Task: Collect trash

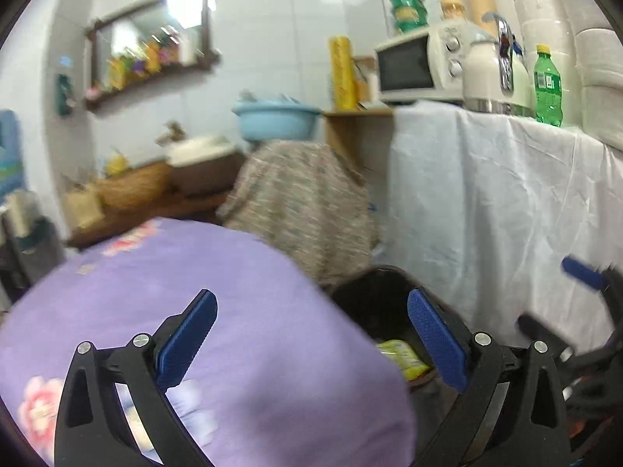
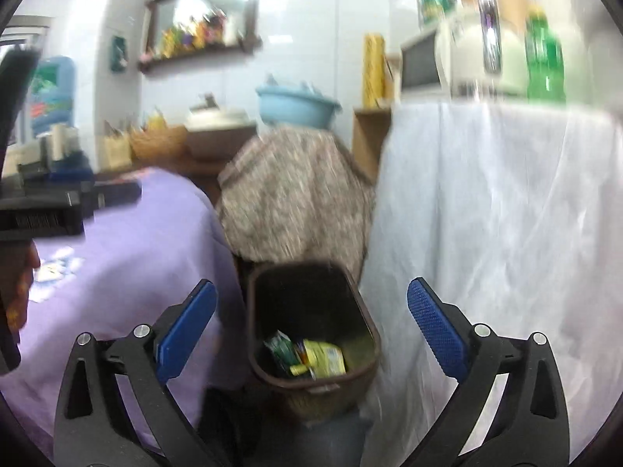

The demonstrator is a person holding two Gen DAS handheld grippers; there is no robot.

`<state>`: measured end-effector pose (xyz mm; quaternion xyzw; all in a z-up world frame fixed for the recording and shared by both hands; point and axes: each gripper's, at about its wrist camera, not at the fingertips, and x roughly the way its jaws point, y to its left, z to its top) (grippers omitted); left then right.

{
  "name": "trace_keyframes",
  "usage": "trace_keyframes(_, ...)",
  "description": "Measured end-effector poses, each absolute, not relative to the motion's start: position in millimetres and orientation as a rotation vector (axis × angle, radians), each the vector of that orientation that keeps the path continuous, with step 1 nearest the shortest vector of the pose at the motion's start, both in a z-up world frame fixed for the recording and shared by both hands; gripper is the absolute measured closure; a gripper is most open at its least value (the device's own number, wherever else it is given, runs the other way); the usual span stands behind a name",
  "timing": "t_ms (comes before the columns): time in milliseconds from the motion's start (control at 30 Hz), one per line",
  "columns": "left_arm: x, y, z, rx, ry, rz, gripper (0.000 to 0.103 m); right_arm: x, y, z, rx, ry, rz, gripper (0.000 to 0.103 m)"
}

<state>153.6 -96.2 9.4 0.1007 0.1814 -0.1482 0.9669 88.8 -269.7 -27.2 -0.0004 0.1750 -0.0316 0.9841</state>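
Note:
A brown waste bin (image 2: 311,303) stands on the floor between a purple-covered table and a white-draped counter. Yellow and green wrappers (image 2: 311,356) lie at its bottom. My right gripper (image 2: 311,317) hangs above the bin's mouth, open and wide, nothing between its blue pads. In the left wrist view the bin (image 1: 373,299) sits low at centre right, with a yellow wrapper (image 1: 403,358) showing inside. My left gripper (image 1: 311,330) is open and empty over the purple cloth's edge. The right gripper's blue tip (image 1: 582,272) shows at the right edge.
A purple flowered cloth (image 1: 194,311) covers the table on the left. A white cloth (image 1: 486,214) drapes the counter with a microwave (image 1: 420,64), a kettle (image 1: 486,74) and a green bottle (image 1: 547,85). A speckled cloth (image 2: 296,190) covers a stand behind the bin, under a blue basin (image 2: 296,105).

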Motion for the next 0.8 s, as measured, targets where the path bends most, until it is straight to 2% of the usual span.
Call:
trace_keyframes(100, 120, -66, 15, 0.182, 0.299, -0.224, 0.006, 66, -251, -13, -0.002, 0.285, -0.014, 0.006)
trace_keyframes(400, 35, -6, -2, 0.053, 0.258, -0.065, 0.006, 18, -203, 5, 0.003, 0.174, 0.184, 0.006)
trace_keyframes(800, -22, 16, 0, 0.047, 0.152, 0.077, 0.006, -28, -158, -3, -0.019, 0.185, 0.298, 0.006)
